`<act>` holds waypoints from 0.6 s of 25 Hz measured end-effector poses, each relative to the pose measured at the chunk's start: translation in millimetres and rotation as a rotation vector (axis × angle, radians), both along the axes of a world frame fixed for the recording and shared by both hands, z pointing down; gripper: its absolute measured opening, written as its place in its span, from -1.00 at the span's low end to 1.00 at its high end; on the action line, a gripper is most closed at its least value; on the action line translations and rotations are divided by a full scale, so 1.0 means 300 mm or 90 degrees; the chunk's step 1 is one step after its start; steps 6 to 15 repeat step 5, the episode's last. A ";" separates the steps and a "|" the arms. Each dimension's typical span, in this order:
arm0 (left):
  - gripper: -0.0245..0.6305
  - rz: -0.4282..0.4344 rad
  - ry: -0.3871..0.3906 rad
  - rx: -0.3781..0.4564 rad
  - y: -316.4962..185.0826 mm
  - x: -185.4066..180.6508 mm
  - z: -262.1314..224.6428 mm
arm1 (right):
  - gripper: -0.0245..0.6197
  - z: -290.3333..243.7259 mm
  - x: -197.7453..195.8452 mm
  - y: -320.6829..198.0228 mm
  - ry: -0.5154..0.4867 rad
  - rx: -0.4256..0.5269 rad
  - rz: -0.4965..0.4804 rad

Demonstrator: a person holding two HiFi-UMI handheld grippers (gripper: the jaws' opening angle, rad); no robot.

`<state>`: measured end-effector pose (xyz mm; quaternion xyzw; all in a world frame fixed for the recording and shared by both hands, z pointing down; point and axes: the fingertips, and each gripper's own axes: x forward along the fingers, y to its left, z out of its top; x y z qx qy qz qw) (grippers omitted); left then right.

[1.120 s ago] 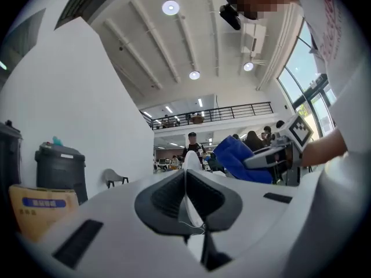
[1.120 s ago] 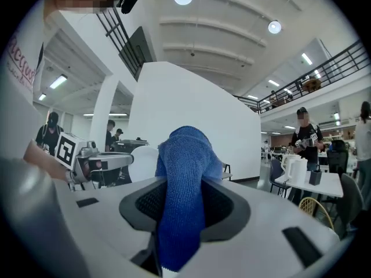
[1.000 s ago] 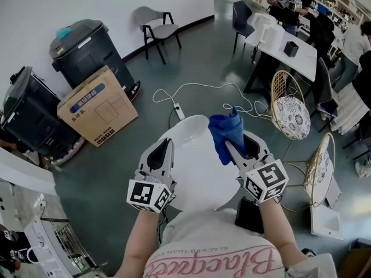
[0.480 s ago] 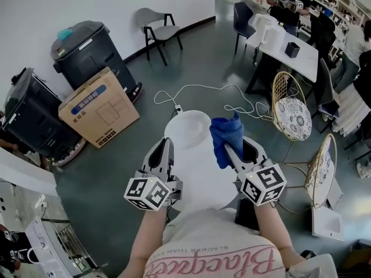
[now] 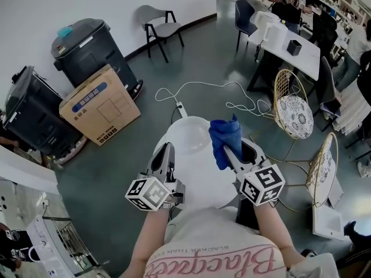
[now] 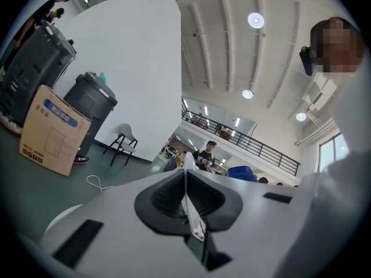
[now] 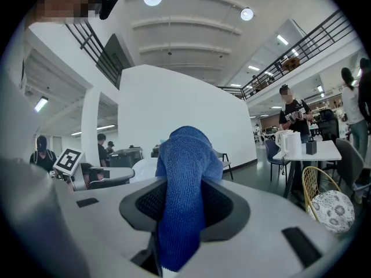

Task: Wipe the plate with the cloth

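Note:
A large white plate [image 5: 194,167] is held in the air above the floor, in front of the person's chest. My left gripper [image 5: 164,157] is shut on the plate's left rim; in the left gripper view the rim [image 6: 188,198] shows edge-on between the shut jaws. My right gripper [image 5: 231,150] is shut on a blue cloth [image 5: 224,140], which rests against the plate's right part. In the right gripper view the cloth [image 7: 184,204] fills the gap between the jaws, and the plate [image 7: 144,168] shows white just to its left.
On the grey floor lie a cardboard box [image 5: 99,104], two dark bins [image 5: 87,49], a white cable [image 5: 203,88] with a power strip, and a grey chair [image 5: 159,30]. Wicker chairs [image 5: 293,112] and a white table [image 5: 288,41] with people stand at the right.
My left gripper has drawn back a little toward the person, and the plate has shifted slightly with it. The cloth stays against the plate's right side.

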<state>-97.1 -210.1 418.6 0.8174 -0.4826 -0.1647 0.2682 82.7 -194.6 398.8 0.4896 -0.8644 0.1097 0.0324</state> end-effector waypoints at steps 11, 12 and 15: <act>-0.87 0.003 0.015 0.002 0.002 -0.014 0.006 | -0.47 0.005 -0.017 0.005 -0.001 0.003 -0.003; -0.87 0.003 0.015 0.002 0.002 -0.014 0.006 | -0.47 0.005 -0.017 0.005 -0.001 0.003 -0.003; -0.87 0.003 0.015 0.002 0.002 -0.014 0.006 | -0.47 0.005 -0.017 0.005 -0.001 0.003 -0.003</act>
